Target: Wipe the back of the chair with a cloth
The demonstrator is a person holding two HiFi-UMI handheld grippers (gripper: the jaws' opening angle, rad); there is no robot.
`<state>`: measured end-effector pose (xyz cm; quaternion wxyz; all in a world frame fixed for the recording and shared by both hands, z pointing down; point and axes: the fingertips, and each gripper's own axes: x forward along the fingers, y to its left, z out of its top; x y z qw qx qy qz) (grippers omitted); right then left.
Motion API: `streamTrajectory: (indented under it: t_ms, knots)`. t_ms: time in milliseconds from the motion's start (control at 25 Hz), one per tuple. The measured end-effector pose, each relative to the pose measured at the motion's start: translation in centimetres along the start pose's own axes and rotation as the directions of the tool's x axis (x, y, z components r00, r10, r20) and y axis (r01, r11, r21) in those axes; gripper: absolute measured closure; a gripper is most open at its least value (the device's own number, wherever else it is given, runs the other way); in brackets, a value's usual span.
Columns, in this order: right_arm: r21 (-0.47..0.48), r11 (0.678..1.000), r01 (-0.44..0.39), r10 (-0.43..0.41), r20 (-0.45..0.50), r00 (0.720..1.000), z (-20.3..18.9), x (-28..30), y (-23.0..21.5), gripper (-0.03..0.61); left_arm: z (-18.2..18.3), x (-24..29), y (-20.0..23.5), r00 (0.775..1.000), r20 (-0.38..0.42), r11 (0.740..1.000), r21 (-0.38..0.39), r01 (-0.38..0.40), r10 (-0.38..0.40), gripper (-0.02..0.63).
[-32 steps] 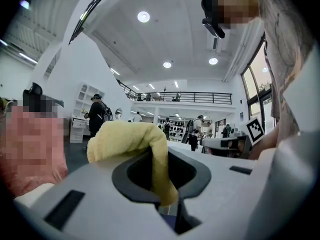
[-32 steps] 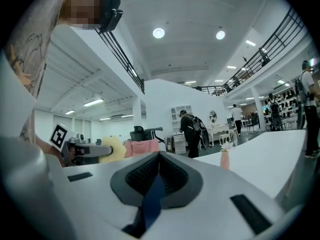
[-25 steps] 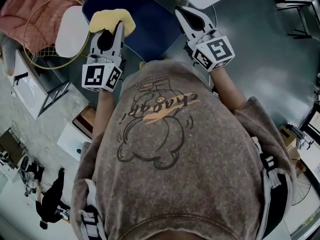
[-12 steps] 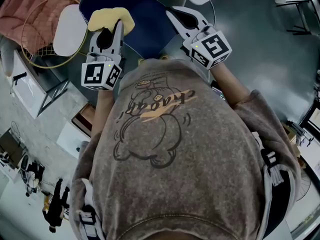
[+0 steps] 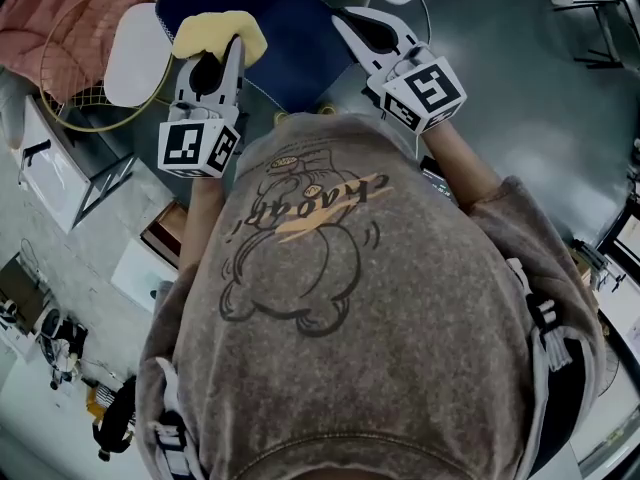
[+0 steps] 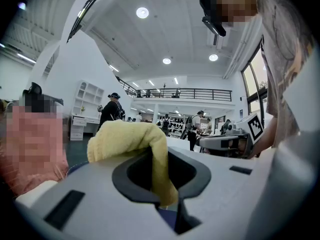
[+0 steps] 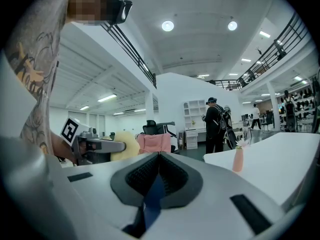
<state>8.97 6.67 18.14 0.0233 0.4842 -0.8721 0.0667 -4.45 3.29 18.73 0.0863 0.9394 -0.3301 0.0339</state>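
While the left gripper pinches a yellow cloth between its jaws, the right gripper carries nothing. Its jaws are closed tip to tip, and only dark blue shows through the slit behind them. In the left gripper view the cloth bunches up over the jaw tips, and one fold hangs down through the opening between the jaws.

From the head view both grippers reach out over a dark blue chair, beyond the person's grey printed shirt. The cloth lies over the chair's left part (whether it actually presses on the upholstery cannot be told). The right gripper is well apart from it, near the chair's right edge.

Left of the chair sits a white rounded panel, overlapping a racket — and beyond that lies pink fabric.
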Motion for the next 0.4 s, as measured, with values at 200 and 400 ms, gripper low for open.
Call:
streamTrajectory:
  t_ms: [200, 400]
  knots:
    - [-0.014, 1.0, -0.027, 0.027, -0.01, 1.0, -0.1, 0.5, 0.7, 0.552, 0.0, -0.2, 0.3, 1.0, 0.003, 1.0, 0.0, 0.002, -0.002, 0.558]
    - [-0.044, 0.995, -0.093, 0.091, -0.042, 0.995, -0.4, 1.0, 2.0, 0.551, 0.1, -0.6, 0.5, 1.0, 0.003, 1.0, 0.002, -0.005, 0.005, 0.558]
